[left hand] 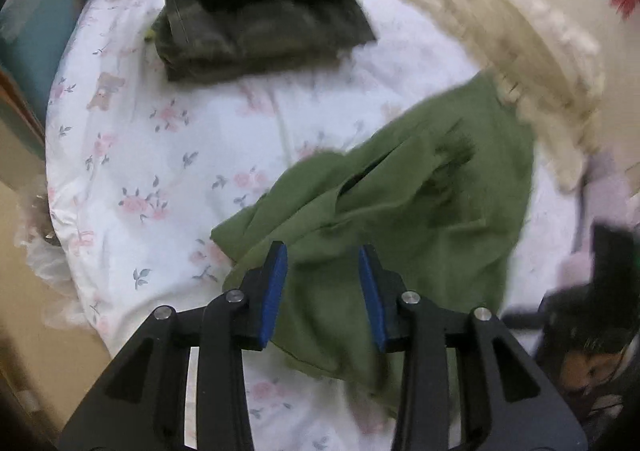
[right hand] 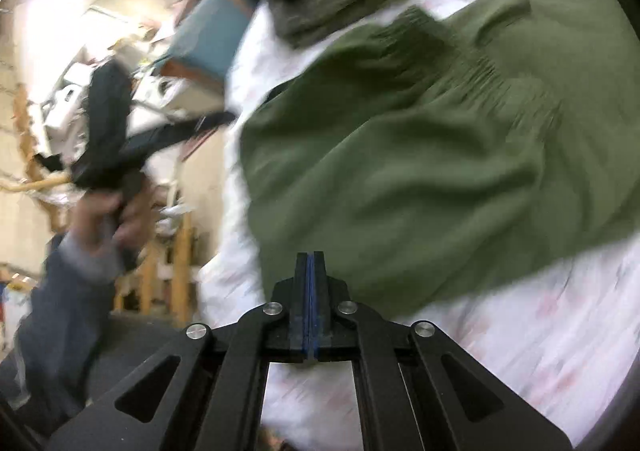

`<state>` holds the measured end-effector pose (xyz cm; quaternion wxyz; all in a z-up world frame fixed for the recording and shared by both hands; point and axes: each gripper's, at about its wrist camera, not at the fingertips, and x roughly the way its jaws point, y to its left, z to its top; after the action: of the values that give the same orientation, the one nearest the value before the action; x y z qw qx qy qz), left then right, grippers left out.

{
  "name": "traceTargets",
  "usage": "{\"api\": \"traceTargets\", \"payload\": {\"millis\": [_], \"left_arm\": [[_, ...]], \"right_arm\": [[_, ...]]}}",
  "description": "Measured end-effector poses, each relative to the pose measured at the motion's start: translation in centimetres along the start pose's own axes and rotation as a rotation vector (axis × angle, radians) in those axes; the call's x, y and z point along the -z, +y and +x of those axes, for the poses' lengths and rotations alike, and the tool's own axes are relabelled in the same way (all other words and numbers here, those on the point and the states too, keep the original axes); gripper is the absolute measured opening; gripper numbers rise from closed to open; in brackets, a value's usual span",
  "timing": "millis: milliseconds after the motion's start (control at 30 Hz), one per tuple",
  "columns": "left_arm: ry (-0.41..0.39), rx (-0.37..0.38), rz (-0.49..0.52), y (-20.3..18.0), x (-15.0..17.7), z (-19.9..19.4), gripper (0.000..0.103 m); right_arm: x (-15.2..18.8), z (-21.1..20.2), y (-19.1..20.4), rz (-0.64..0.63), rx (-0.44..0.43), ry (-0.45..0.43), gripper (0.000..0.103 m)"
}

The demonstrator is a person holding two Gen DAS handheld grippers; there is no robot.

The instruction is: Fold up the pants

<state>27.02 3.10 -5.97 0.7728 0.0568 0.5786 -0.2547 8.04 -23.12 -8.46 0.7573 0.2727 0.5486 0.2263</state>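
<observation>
A bed [left hand: 168, 155] with a white, pink-flowered sheet carries everything. Green pants [left hand: 400, 203] lie crumpled on its near right part. A folded pile of dark clothes [left hand: 256, 19] sits at the far side, well apart from the pants. A cream fuzzy blanket [left hand: 532, 63] lies along the right edge.

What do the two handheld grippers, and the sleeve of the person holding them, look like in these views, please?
Both grippers are matte black, with angular linkage arms that have triangular cut-outs and round silver pivot pins. The left gripper and the right gripper each have two flat fingers lined with blue pads. In the right wrist view, the person's sleeve is dark blue-grey with a lighter cuff. No cables are visible.
</observation>
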Motion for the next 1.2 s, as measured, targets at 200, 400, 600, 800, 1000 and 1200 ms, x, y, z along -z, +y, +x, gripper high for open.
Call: {"api": "traceTargets", "payload": {"millis": [200,400,600,800,1000,1200], "left_arm": [[0.112,-0.215,-0.183,2.9,-0.7,6.7,0.036],[0.116,-0.207,-0.134,2.1,-1.6,6.3,0.05],[0.04,-0.038,-0.283,3.7,0.5,1.2,0.09],[0.029,0.018,-0.568,5.8,4.1,0.2,0.09],[0.065,0.082,-0.675,5.1,6.4,4.9,0.089],[-0.039,0.075,-0.621,3.5,4.1,6.0,0.054]], "right_arm": [[-0.2,5.3,-6.6,0.113,0.154,0.113,0.0],[-0.4,2.2,-7.5,0.146,0.092,0.06,0.005],[0.9,-2.9,-6.0,0.23,-0.088,-0.079,0.049],[7.3,-0.5,-5.0,0.507,-0.326,-0.014,0.078],[8.9,7.2,-4.1,0.59,-0.386,0.062,0.085],[6.0,6.9,-6.1,0.554,-0.252,-0.125,0.081]]}}
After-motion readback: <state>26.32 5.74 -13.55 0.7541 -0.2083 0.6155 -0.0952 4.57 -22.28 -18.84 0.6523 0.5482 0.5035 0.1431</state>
